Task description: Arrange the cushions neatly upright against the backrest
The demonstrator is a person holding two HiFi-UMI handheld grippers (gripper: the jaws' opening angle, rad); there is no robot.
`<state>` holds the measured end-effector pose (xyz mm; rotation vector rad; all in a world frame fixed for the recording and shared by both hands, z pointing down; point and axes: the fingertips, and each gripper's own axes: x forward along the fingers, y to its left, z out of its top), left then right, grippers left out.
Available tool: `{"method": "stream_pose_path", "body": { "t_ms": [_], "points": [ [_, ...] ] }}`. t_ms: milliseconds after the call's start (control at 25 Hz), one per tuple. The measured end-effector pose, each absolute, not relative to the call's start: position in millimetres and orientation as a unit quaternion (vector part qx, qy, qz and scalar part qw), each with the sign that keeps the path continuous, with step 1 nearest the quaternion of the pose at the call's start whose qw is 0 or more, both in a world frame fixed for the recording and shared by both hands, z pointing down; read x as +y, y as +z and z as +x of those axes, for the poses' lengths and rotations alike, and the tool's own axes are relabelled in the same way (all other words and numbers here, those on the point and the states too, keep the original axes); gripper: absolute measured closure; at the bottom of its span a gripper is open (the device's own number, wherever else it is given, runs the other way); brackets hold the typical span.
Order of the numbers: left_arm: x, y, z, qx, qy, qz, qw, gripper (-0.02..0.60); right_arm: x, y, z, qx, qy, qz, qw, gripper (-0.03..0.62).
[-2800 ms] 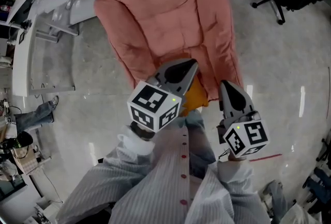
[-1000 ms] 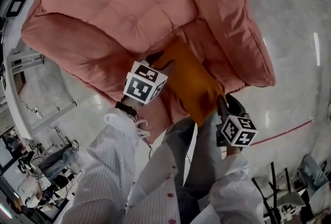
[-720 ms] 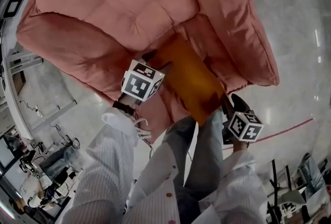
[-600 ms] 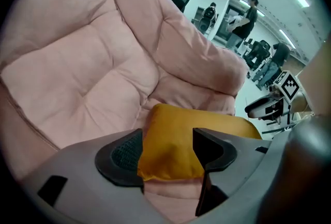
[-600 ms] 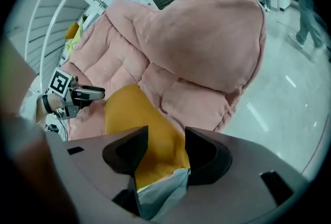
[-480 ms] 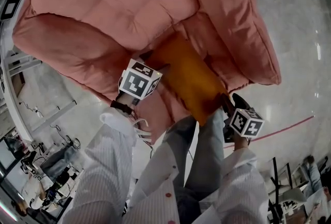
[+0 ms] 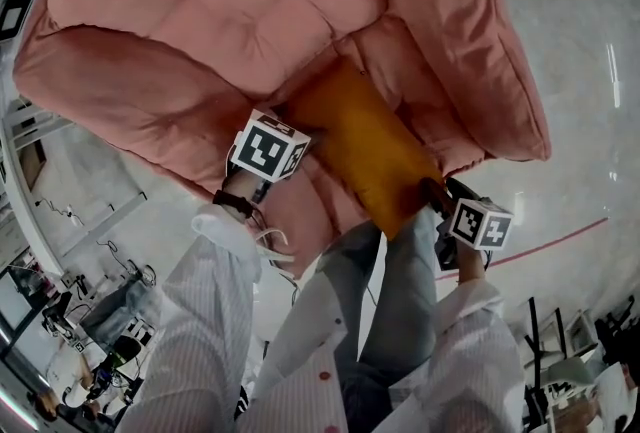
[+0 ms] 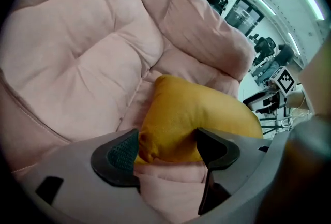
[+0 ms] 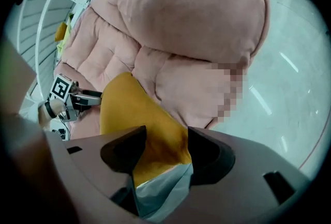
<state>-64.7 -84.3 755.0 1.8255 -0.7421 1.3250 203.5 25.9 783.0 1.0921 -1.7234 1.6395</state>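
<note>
Head view: orange cushion (image 7: 365,156) is lying on the armchair (image 7: 250,11). Left tongs (image 8: 165,140) and right tongs (image 9: 165,137) have just been opening wide; each is straddling a cushion corner.

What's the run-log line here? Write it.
phase: release | left gripper: jaws just opened, yellow cushion corner between | right gripper: same, other end | cushion: flat on pink armchair seat

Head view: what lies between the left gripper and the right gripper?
In the head view, the orange cushion lies on the pink armchair, spanning from left gripper to right gripper. Their jaws have just been opening, a cushion corner between each pair.
</note>
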Motion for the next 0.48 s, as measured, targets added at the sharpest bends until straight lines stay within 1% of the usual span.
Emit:
{"method": "stream_pose_path", "body": {
  "t_ms": [200, 400, 480],
  "points": [
    [-83.0, 760.8, -71.0, -0.281, 0.532, 0.692, 0.399, 0.24, 28.6, 787.0, 192.1, -0.63, 0.621, 0.389, 0.256, 0.381],
    [-80.1, 761.9, -65.6, -0.286, 0.528, 0.692, 0.401, 0.277, 28.5, 788.3, 190.7, -0.628, 0.626, 0.383, 0.259, 0.382],
    [-78.0, 763.6, -63.5, -0.285, 0.528, 0.693, 0.4, 0.291, 29.6, 789.1, 188.9, -0.627, 0.628, 0.38, 0.261, 0.402]
  ]
}}
